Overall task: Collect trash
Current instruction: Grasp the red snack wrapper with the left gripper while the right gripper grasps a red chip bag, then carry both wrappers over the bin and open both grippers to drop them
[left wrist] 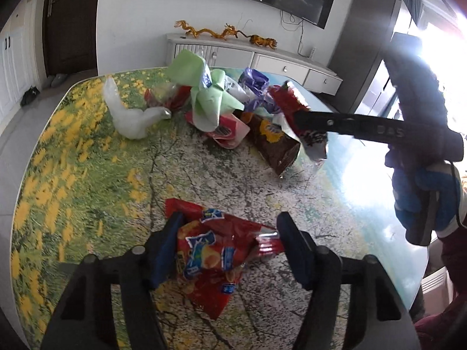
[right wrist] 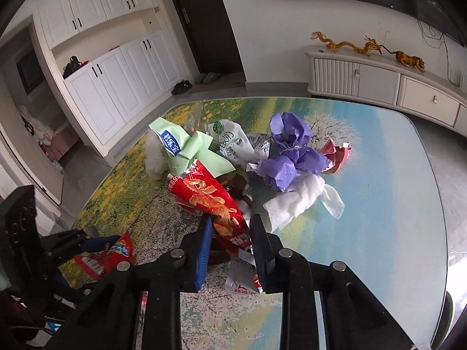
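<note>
Our left gripper [left wrist: 229, 248] sits low over the near edge of the table [left wrist: 87, 175], pointing toward the far edge. Its fingers are fairly wide apart with a red chip bag [left wrist: 210, 253] lying between them; the left pad looks right against the bag, the right one touches the crinkled end, so it's around the bag but we can't tell if it's actually squeezing it. The bag lies flat on the tabletop near the near edge.

Our right gripper [right wrist: 230, 239] comes in from the right side of the table, held up off the surface by a hand in a blue and white glove [left wrist: 426, 198]. Its fingers are narrow and clamped on a red snack wrapper [right wrist: 216, 201], which sticks out forward past the fingertips, with a torn white end hanging below them.

Past that, the pile sits toward the middle and far part of the table: a brown snack bag [left wrist: 274, 143], a white paper towel [right wrist: 297, 201], crumpled purple paper [right wrist: 292, 151], a light green package [left wrist: 204, 99], a white printed bag [right wrist: 233, 143] and a clear plastic bag [left wrist: 131, 116] off toward the left edge. A small red foil wrapper [right wrist: 335, 154] lies just beside the purple paper.

Behind the table there's a white TV cabinet [right wrist: 379, 81] with golden dragon figurines [right wrist: 344, 45] on top.
</note>
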Tool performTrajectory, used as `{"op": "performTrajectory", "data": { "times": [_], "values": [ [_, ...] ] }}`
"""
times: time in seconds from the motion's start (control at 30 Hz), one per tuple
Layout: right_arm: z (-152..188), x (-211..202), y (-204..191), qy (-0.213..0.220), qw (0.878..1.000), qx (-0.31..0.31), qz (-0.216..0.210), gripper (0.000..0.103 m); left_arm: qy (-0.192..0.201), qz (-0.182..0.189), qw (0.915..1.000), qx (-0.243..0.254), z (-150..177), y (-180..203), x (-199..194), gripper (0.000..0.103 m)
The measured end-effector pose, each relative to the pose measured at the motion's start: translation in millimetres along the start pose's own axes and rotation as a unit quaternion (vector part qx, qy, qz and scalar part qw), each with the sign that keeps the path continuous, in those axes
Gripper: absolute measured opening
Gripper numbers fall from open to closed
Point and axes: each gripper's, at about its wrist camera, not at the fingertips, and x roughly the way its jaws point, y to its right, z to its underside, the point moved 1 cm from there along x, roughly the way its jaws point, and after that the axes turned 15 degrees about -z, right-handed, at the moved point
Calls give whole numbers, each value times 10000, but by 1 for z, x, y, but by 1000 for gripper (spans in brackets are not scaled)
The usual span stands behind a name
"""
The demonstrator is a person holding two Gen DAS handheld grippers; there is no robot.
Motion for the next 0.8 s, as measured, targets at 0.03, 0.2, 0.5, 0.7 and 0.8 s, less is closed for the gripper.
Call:
{"op": "performTrajectory", "data": {
  "times": [0.03,0.2,0.5,0.7,0.8],
  "values": [
    [1,-5,-1,54,10000,10,-10,25,4,8,10000,-9,0,1,-1,54],
    [11,-30,-7,318,9994,134,-6,24,63,107,9999,-100,0,6,-9,38],
    [34,-78,-13,701,9966,336,270,24,399,23,9992,-83,-9,13,-38,32],
    [55,-118,-3,1051,9907,639,588,24,646,35,9978,150,-24,36,-59,32],
    [64,-142,9,1254,9855,832,788,24,735,156,9967,303,-36,55,-64,32]
  ]
}}
